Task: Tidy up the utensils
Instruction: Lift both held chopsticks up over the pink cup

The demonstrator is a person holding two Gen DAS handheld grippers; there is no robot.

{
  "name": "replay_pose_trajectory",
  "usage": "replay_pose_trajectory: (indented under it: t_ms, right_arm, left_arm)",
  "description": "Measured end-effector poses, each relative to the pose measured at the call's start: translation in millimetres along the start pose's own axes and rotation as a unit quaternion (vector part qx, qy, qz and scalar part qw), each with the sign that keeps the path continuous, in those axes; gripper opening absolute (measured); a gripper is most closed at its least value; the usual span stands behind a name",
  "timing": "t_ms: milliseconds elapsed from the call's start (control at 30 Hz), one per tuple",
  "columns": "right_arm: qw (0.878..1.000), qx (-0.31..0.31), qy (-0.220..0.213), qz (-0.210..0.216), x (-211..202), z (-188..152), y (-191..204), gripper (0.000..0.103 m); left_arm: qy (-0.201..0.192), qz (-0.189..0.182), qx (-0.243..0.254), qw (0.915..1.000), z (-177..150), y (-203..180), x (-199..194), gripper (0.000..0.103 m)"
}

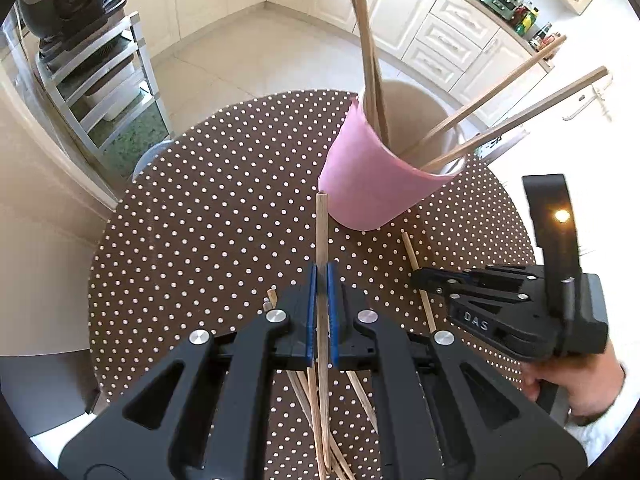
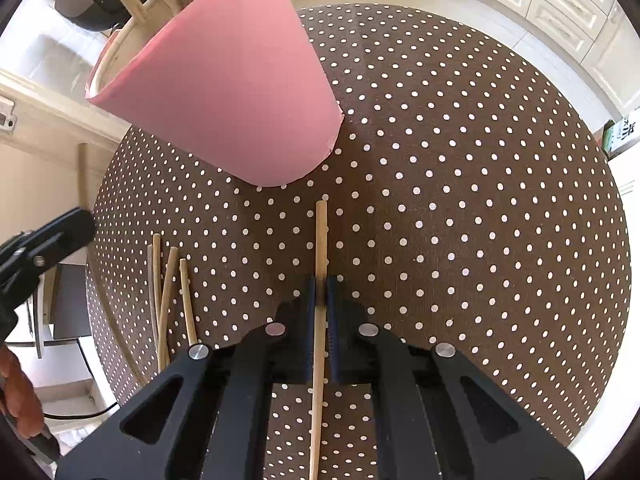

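On the round table (image 1: 192, 184) with its brown polka-dot cloth stands a pink cup (image 1: 372, 176), holding 4 wooden chopsticks (image 1: 370, 52) that lean out over its rim. Just short of the cup, the left gripper (image 1: 321, 280) has its jaws closed on 1 chopstick (image 1: 321, 232), which points toward the cup's base. Loose chopsticks (image 1: 316, 412) lie on the cloth beneath it. To the right, the right gripper (image 2: 321, 292) also clamps a single chopstick (image 2: 321, 240), its tip aimed at the cup and near it. 4 more sticks (image 2: 166, 296) lie to its left.
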State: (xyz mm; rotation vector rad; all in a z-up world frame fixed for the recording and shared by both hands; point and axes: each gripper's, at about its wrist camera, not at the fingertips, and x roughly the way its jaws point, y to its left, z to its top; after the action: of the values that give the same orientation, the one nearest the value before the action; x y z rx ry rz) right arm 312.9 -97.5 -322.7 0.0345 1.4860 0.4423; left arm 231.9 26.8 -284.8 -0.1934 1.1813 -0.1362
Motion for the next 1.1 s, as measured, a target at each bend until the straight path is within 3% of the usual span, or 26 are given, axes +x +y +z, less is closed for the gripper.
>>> replay_pose_trajectory:
  t_ms: [367,600,867,1100]
  right_arm:
    - [0.996,0.057,-0.041,0.047,-39.9,-17.3,-29.0,0.005]
    - [0.989,0.058,-0.12,0.056,-100.6,-37.9,-18.7,0.005]
    - [0.969,0.031,-0.235,0.065,-174.9,-54.4,13.5,0.004]
    - [0.944,0.011,-0.325,0.058,-222.5,-63.4,35.3,0.005]
  left_arm:
    - [-0.035,-0.02,0.012,0.9991,-4.7,-3.5,-46.0,0.006]
    - [-0.063,-0.039,0.033,0.9967,-8.2,-11.4,-83.2,0.006]
    - [-0.093,-0.068,0.048,0.9922,-7.7,-20.7,-120.4,0.006]
    - [-0.123,-0.084,0.06,0.987,-1.7,-30.9,-149.3,0.006]
